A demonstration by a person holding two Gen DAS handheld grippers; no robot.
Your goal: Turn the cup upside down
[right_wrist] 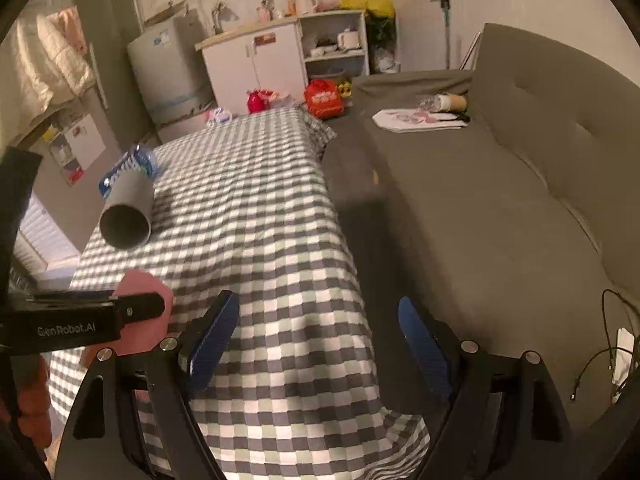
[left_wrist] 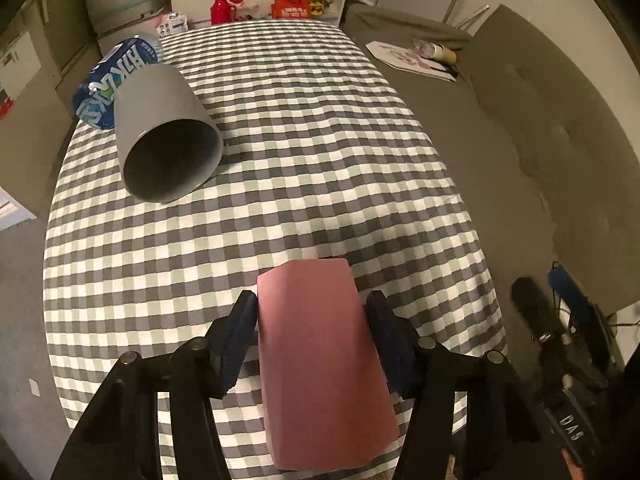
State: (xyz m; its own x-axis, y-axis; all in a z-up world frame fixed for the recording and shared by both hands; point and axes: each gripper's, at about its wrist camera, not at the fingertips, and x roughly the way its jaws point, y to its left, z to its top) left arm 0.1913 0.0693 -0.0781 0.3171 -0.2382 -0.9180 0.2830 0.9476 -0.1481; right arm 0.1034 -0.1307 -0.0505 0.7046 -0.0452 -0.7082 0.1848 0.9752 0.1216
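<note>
My left gripper (left_wrist: 310, 300) is shut on a pink cup (left_wrist: 320, 364); its closed base points away from the camera over the checked table (left_wrist: 300, 120). In the right wrist view the pink cup (right_wrist: 138, 280) shows at the left, partly behind the left gripper's body. A grey cup (left_wrist: 168, 132) lies on its side at the table's left, mouth towards me; it also shows in the right wrist view (right_wrist: 127, 212). My right gripper (right_wrist: 318, 312) is open and empty above the table's near right edge.
A blue-labelled water bottle (left_wrist: 112, 80) lies behind the grey cup near the table's left edge. A grey sofa (right_wrist: 500, 200) runs along the table's right side with papers (right_wrist: 416, 118) on it. Cabinets and a fridge stand beyond the table.
</note>
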